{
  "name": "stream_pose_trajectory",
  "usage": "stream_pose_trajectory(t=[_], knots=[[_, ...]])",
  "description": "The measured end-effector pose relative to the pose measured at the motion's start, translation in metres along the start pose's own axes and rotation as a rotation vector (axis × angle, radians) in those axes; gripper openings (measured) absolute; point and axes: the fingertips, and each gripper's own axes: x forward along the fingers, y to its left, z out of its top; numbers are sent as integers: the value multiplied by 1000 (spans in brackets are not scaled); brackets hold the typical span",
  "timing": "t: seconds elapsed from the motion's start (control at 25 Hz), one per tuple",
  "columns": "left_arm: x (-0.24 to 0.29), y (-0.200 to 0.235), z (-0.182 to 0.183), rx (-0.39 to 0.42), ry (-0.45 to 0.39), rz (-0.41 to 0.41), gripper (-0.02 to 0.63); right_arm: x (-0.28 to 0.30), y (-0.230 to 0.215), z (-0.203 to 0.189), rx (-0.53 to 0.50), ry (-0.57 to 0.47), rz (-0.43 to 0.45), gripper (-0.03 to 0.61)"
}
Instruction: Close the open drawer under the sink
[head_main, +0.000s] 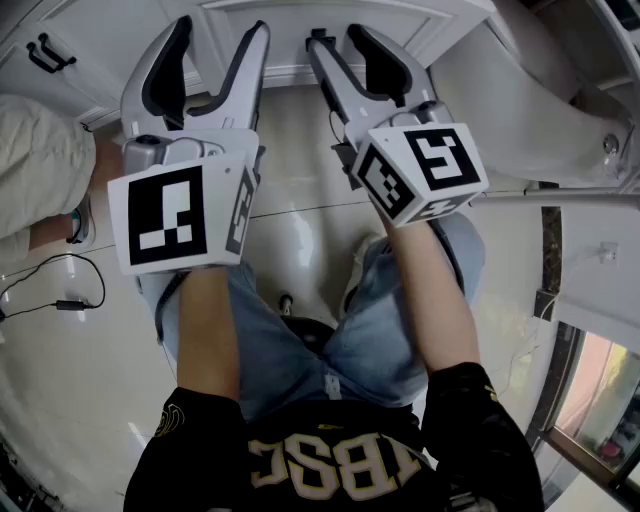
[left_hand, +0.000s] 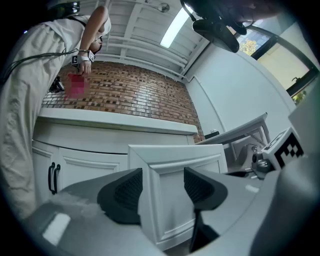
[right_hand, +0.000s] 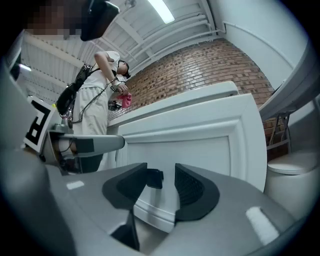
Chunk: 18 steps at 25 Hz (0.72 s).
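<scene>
The white panelled drawer front (left_hand: 167, 200) juts out from the cabinet under the counter. My left gripper (left_hand: 162, 187) is open, and the drawer's left corner shows between its wide-spread pads without touching them. My right gripper (right_hand: 162, 182) is held level before the same front (right_hand: 210, 145). Its jaws stand narrowly apart, and the small black handle (right_hand: 154, 178) lies just beyond them, close to the left pad; I see no squeeze on it. In the head view both grippers, left (head_main: 220, 30) and right (head_main: 338, 38), point side by side at the cabinet (head_main: 290, 15).
A person in light clothes (left_hand: 30, 100) stands at the counter to the left, below a brick wall (left_hand: 135, 95). Cabinet doors with black handles (left_hand: 52, 177) lie left of the drawer. A white toilet (head_main: 540, 90) is close on the right. A cable (head_main: 60, 290) lies on the tiled floor.
</scene>
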Motion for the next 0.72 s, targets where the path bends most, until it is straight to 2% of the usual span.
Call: stream_pose_trajectory(t=[0.32, 0.56, 0.72], knots=[[4, 0, -22, -141, 15, 0, 265, 11, -14, 22, 75, -128, 41, 169], [36, 2, -53, -178, 128, -4, 265, 57, -45, 15, 111, -189, 61, 166], [63, 17, -79, -229, 151, 3, 265, 98, -71, 2, 132, -242, 31, 166]])
